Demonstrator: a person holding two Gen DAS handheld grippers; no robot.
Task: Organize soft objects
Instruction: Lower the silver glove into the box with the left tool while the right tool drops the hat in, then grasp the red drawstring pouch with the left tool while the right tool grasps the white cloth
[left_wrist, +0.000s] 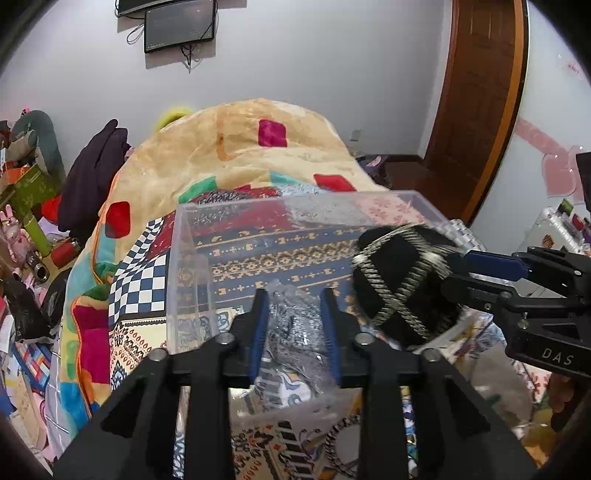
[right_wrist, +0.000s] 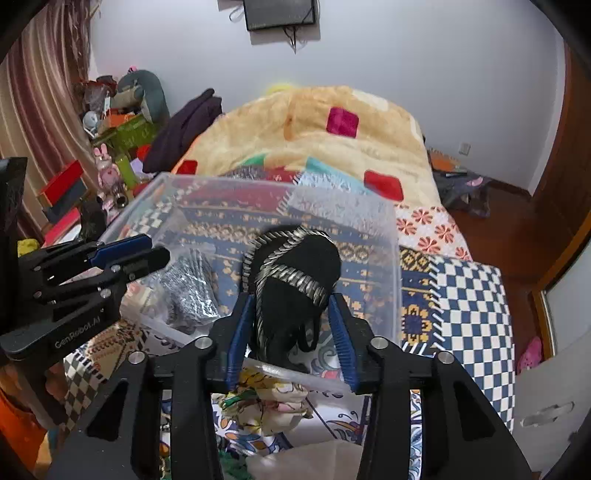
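Clamped in the right claw (right_wrist: 291, 325), a black fabric bundle with silver braided trim (right_wrist: 295, 280) hangs over the clear plastic bin's (right_wrist: 395, 258) near rim and could snag there, while the left claw (left_wrist: 295, 325) pinches a crinkly grey wrapped bundle (left_wrist: 293, 325).

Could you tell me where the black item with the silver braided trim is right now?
The black item with silver trim sits between the right gripper fingers, above the clear plastic bin.
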